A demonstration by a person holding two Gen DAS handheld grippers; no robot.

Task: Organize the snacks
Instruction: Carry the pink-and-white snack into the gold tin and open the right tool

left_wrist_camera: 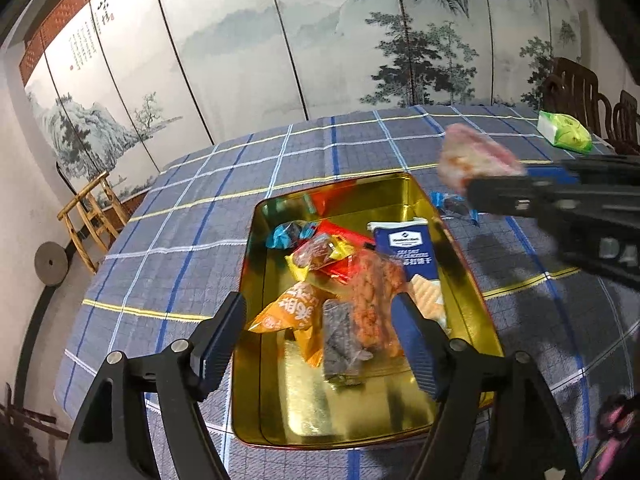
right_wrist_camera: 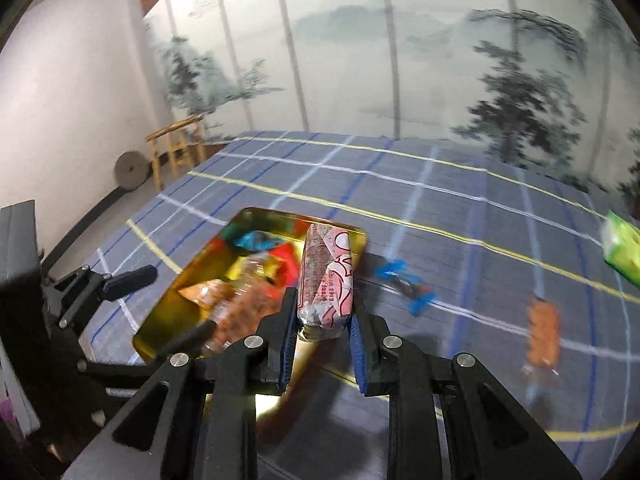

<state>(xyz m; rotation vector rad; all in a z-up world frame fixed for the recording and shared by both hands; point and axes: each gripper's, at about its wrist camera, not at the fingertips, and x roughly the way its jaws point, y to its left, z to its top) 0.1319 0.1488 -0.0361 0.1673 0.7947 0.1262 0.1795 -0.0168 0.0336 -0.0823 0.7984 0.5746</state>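
A gold tin [left_wrist_camera: 320, 412] lies on the blue plaid table. It holds several snacks, among them an orange packet [left_wrist_camera: 288, 312], a navy cracker box [left_wrist_camera: 404, 252] and a teal candy [left_wrist_camera: 286, 236]. My left gripper [left_wrist_camera: 320, 332] hangs open over the tin's near end, its fingers apart from the snacks below. At the right of the left wrist view, above the table past the tin's corner, my right gripper [left_wrist_camera: 520, 196] is blurred. In its own view the right gripper [right_wrist_camera: 324, 304] is shut on a pink-and-white wrapped packet [right_wrist_camera: 326, 276], with the tin [right_wrist_camera: 160, 332] below and to its left.
A blue-wrapped candy [right_wrist_camera: 404, 284] and an orange snack [right_wrist_camera: 542, 332] lie on the cloth right of the tin. A green tissue pack [left_wrist_camera: 564, 132] sits near the far right edge, with dark wooden chairs [left_wrist_camera: 580, 88] behind. A wooden stand [left_wrist_camera: 92, 216] is on the floor at the left.
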